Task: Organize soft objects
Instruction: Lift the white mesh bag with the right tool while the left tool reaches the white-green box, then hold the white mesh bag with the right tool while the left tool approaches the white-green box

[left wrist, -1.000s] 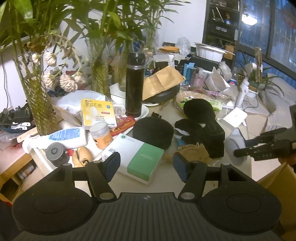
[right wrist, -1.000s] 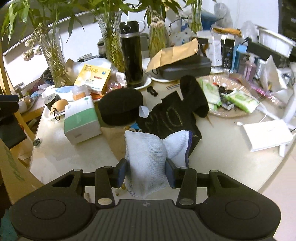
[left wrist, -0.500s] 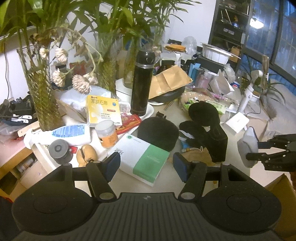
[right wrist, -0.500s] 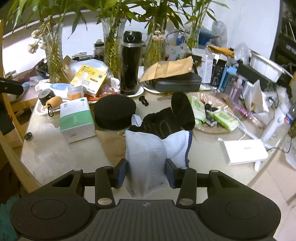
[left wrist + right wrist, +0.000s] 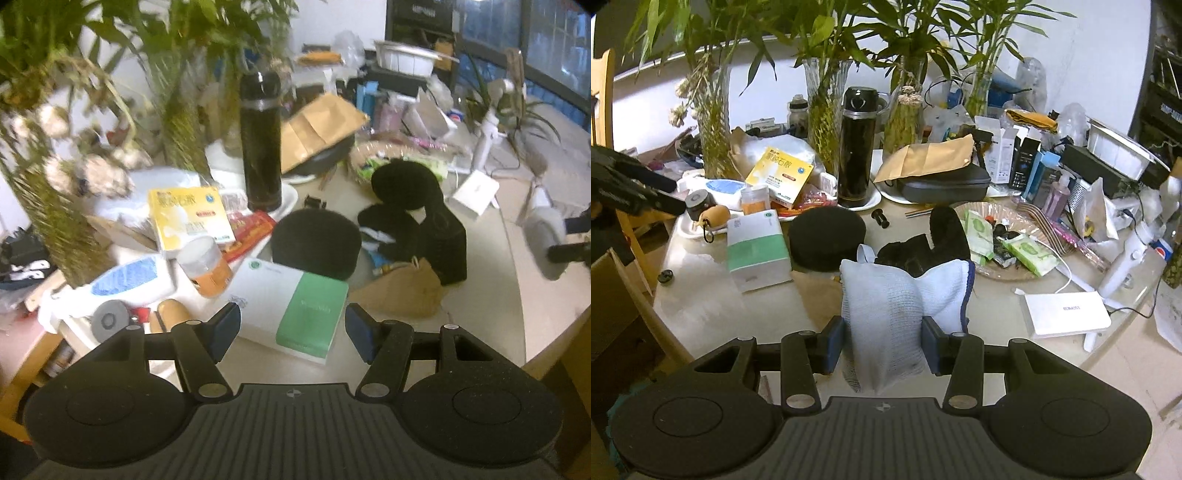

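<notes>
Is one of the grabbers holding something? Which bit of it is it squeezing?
Yes. The right gripper pinches the pale blue cloth around its bunched lower part, so the top fans out above the pads. The left gripper is open and holds nothing.

Black flask (image 5: 857,147) upright beside yellow box (image 5: 779,175), green-and-white box (image 5: 757,249) nearer.

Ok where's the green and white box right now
In the right wrist view the green and white box lies left of centre on the table, beside the round black cushion and in front of the yellow box.
</notes>
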`<action>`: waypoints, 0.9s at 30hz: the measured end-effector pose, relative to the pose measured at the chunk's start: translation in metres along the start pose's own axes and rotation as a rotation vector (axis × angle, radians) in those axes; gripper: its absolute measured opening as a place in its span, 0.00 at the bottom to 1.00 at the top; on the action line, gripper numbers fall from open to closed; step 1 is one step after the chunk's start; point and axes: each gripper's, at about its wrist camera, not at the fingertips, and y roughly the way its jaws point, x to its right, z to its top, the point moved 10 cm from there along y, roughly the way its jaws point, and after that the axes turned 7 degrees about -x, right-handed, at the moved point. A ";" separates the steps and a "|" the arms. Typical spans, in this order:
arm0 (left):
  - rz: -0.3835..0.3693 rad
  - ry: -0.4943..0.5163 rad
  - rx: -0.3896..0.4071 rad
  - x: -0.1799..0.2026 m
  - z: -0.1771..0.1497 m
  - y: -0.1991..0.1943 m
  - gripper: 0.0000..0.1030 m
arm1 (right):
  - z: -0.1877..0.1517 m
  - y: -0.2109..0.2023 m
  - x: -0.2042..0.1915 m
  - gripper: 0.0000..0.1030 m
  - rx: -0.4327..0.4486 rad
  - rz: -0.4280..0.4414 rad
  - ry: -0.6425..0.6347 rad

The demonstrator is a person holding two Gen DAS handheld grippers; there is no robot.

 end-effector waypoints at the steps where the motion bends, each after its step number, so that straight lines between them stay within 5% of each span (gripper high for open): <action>1: -0.011 0.003 -0.009 -0.001 0.000 0.005 0.60 | -0.001 -0.003 0.002 0.46 0.002 0.006 0.007; 7: -0.056 -0.084 -0.106 -0.013 -0.002 0.043 0.60 | -0.004 -0.021 0.011 0.46 0.023 0.031 0.051; 11: -0.044 -0.150 -0.162 -0.020 0.001 0.060 0.81 | -0.006 -0.030 0.016 0.46 0.041 0.037 0.076; 27: 0.001 -0.251 -0.229 -0.034 0.010 0.090 0.86 | -0.018 -0.041 0.023 0.46 0.055 0.029 0.083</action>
